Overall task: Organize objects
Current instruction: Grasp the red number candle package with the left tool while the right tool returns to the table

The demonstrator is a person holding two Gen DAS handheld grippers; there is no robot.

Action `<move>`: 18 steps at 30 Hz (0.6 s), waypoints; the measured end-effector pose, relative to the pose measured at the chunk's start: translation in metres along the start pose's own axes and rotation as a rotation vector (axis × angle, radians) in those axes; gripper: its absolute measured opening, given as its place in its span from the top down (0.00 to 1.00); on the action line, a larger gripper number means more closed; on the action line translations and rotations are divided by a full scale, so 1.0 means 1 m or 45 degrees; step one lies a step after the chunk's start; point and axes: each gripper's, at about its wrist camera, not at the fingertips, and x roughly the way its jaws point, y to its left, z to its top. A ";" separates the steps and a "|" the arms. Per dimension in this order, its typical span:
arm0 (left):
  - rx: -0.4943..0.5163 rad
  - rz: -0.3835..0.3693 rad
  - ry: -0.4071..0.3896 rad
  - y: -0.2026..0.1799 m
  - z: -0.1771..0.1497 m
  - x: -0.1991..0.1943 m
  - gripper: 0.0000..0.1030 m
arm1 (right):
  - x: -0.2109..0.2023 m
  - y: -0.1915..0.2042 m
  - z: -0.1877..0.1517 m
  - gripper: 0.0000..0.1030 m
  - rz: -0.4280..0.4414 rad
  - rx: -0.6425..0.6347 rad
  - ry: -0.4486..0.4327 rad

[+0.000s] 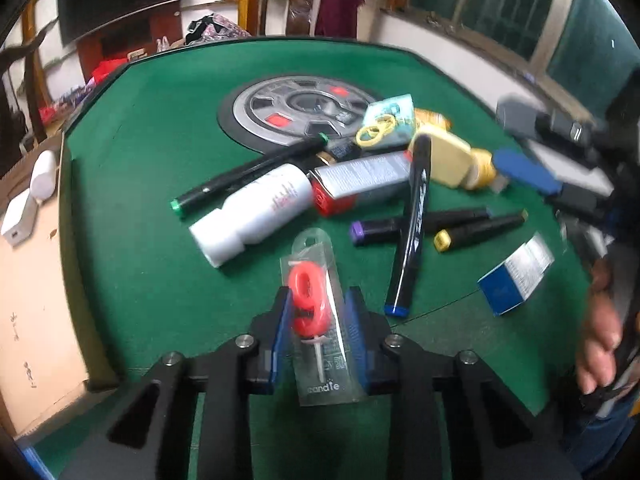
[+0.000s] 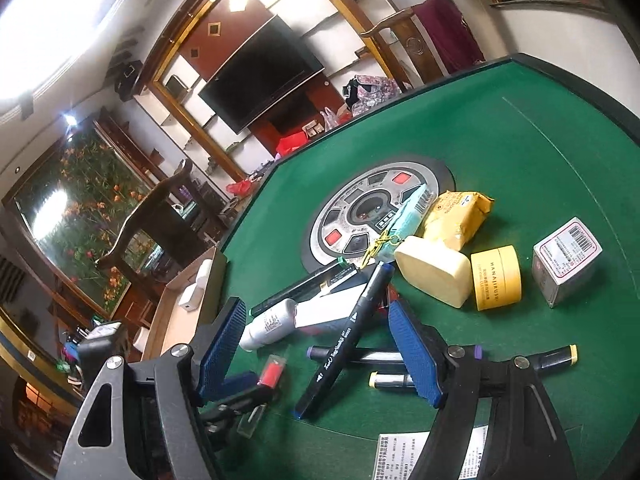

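Gripping the candle pack (image 1: 320, 320) well means keeping the pinch on its flat clear sleeve and not on the red number nine inside, and holding it level while it travels. The left gripper (image 1: 320, 320) has its blue pads narrowed onto the pack from both sides, near the lower centre of the left wrist view; the sleeve runs up between the pads, its hang-hole end toward the white bottle (image 1: 256, 210) and its printed end down toward the camera. My judgement is that the pack is caught but thin and slippery, so a slow lift clear of the green table (image 1: 140, 160) is wise before swinging it toward the cardboard box (image 1: 32, 280) at the left edge, where white items already lie.

In the right wrist view the same pack shows at lower left, red showing through the sleeve (image 2: 272, 372), held in the other tool's tips. The right gripper (image 2: 320, 344) stands wide with nothing pinched; between its pads, on the felt, lie a blue-tipped black marker (image 2: 344, 340) and, behind it, a purple-capped marker (image 2: 320, 353). The pile of boxes, jar and pouch sits beyond, right of centre, well apart from the candle.
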 end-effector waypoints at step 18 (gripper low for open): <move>0.052 0.037 0.009 0.006 -0.006 0.012 0.46 | -0.037 -0.082 -0.022 0.19 -0.100 0.072 0.145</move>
